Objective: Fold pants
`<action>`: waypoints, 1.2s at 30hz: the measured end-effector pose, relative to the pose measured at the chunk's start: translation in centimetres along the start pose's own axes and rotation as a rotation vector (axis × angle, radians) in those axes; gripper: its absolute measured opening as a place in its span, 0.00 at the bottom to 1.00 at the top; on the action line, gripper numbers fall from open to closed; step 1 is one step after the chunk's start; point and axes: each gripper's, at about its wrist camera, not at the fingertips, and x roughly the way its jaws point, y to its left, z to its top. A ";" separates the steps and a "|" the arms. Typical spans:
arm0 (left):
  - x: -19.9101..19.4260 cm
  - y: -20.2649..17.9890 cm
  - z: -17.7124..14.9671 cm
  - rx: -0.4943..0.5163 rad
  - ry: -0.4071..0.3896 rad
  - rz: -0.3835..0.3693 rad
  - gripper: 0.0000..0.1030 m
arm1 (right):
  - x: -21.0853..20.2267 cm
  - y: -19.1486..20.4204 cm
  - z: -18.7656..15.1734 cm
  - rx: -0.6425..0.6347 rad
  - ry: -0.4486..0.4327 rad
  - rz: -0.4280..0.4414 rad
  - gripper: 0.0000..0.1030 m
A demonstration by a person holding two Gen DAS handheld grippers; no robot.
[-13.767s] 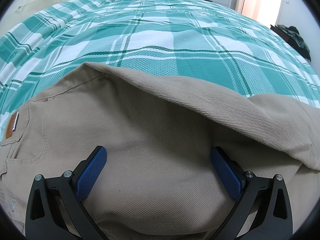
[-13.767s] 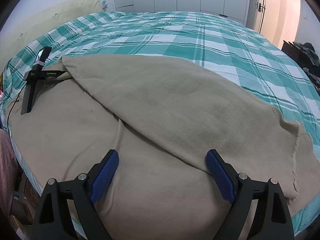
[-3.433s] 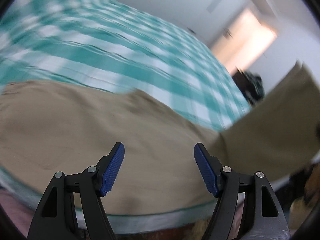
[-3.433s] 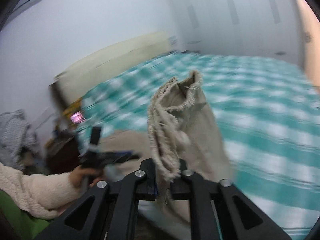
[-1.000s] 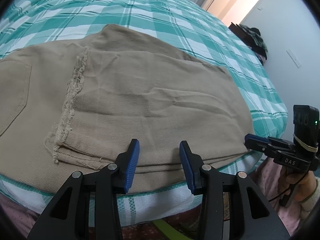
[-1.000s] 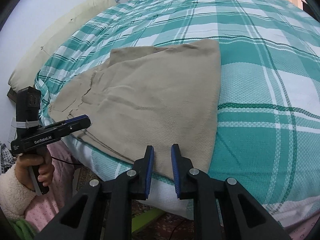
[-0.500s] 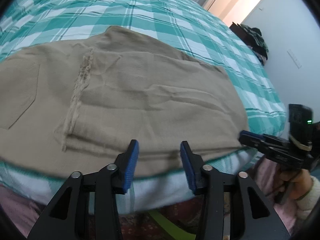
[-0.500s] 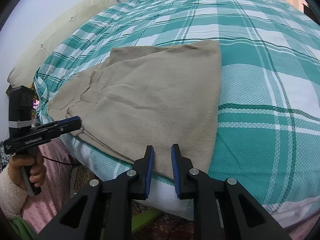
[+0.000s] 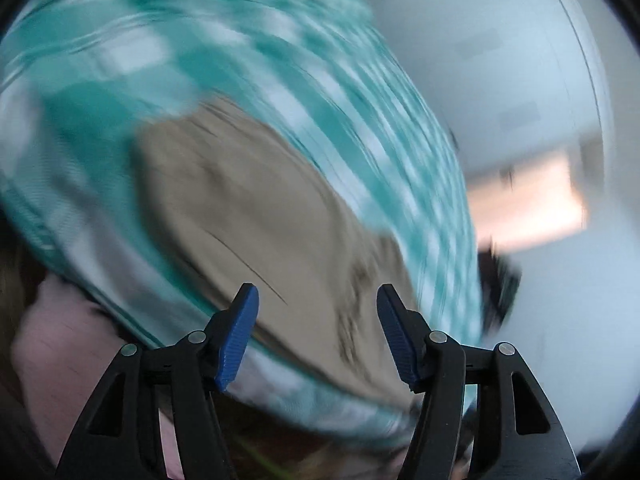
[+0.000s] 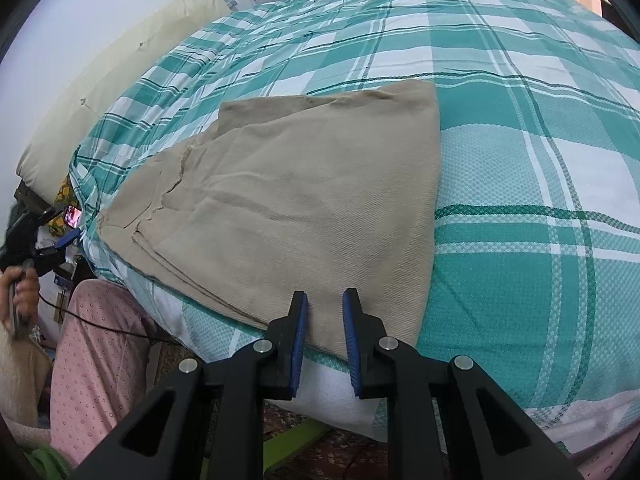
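so, left to right: the left gripper (image 9: 318,332) is off past the bed's left near corner, seen small in the right wrist view with a hand (image 10: 22,292) on its grip. its own view is smeared by motion; its jaws have just been opening, now spread with nothing between them, and the khaki pants (image 9: 256,216) lie ahead of its tips on the teal plaid bedcover (image 9: 280,40).

next, the pants (image 10: 304,204) lie folded in half along the near edge of the bed (image 10: 520,160), long axis running from the frayed hems and waist end at the left to the fold at the right.

then the right gripper (image 10: 325,316) hangs over the near edge just by the fold end, jaws nearly pressed together with a slim gap and no cloth pinched. my reading is that the right is nearer the fold and the left nearer the waist end, so the next fold would carry one end over the other.

no writing is legible on the pants or grippers.
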 end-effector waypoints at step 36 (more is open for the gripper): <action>-0.2 -6.9 0.6 0.157 -0.106 -0.030 0.12 | 0.2 -0.3 0.1 0.025 -0.007 0.012 0.18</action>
